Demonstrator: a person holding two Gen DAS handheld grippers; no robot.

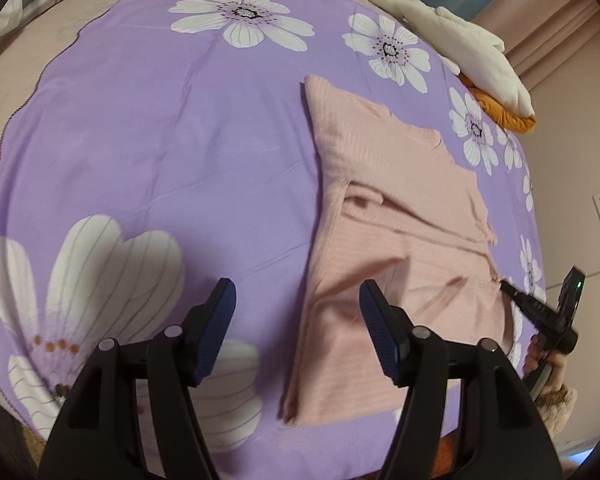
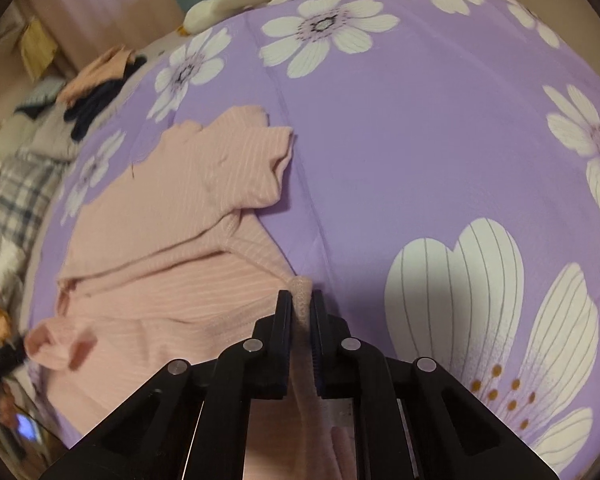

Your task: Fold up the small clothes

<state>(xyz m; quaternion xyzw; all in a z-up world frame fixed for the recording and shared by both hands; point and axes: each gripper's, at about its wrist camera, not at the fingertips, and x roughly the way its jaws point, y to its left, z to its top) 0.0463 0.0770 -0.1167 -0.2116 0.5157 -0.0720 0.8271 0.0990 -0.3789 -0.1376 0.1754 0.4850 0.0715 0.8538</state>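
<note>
The pink ribbed top (image 1: pixel 384 216) lay partly folded on the purple flowered bedspread (image 1: pixel 180 140), filling the 3 o'clock half of the left wrist view and the 9 o'clock half of the right wrist view. One sleeve was already turned in across the body.

The right gripper (image 2: pixel 301 300) was closed almost fully, its jaws pinching a narrow bunch of the top's edge. The left gripper (image 1: pixel 298 300) stood well open and held nothing; one finger hung over bare bedspread, the other over the near left part of the top.

The main risk, as I judged it, was the thin pinch. Only a small ridge of ribbed knit sat between the right pads, so a quick lift or pull could let it slip out and drop the fold halfway. With just one corner gripped, a pull might also drag the whole garment across the slick bedspread rather than turn the edge over, and could undo the sleeve already laid in. The open left gripper was close to the cloth; if it closed carelessly it might catch bedspread along with the top. A plush toy (image 1: pixel 452 36) lay at 1 o'clock, well apart.
</note>
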